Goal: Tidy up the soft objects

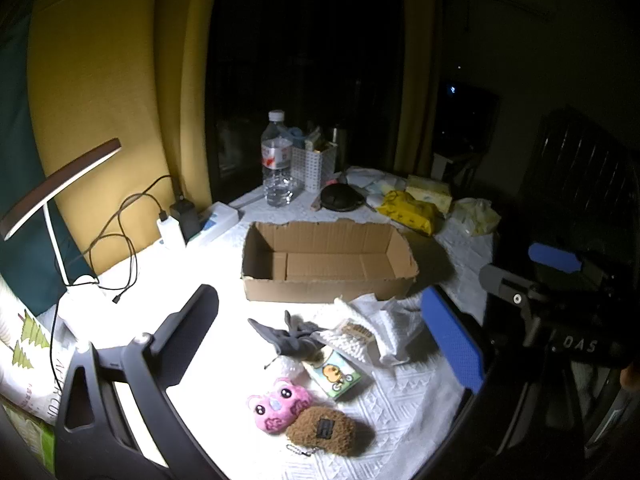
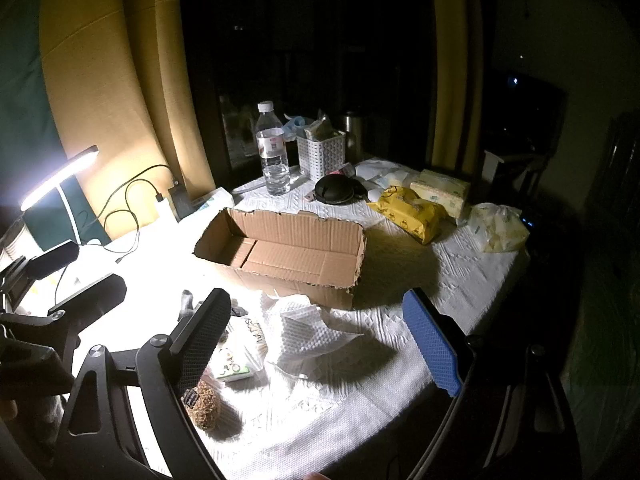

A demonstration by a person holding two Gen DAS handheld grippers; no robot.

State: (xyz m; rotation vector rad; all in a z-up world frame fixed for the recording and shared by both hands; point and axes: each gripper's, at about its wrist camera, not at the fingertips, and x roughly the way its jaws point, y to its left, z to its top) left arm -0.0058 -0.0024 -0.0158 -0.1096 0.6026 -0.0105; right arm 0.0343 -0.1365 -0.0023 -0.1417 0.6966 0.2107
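An empty cardboard box (image 1: 328, 264) stands open on the white tablecloth; it also shows in the right wrist view (image 2: 288, 256). In front of it lie a pink plush toy (image 1: 278, 404), a brown fuzzy pouch (image 1: 322, 430), a grey cloth piece (image 1: 290, 338), a tissue pack with a duck picture (image 1: 338, 376) and white cloths (image 1: 384, 320). My left gripper (image 1: 320, 340) is open and empty above these. My right gripper (image 2: 320, 344) is open and empty over the white cloths (image 2: 308, 332); the brown pouch (image 2: 204, 404) sits by its left finger.
A lit desk lamp (image 2: 60, 176), chargers and cables (image 1: 176, 224) are at the left. A water bottle (image 1: 277, 160), white basket (image 1: 314, 164), black round case (image 1: 340, 196), yellow wipes pack (image 1: 406, 212) and tissue packs (image 2: 440, 192) stand behind the box. The table edge drops off at the right.
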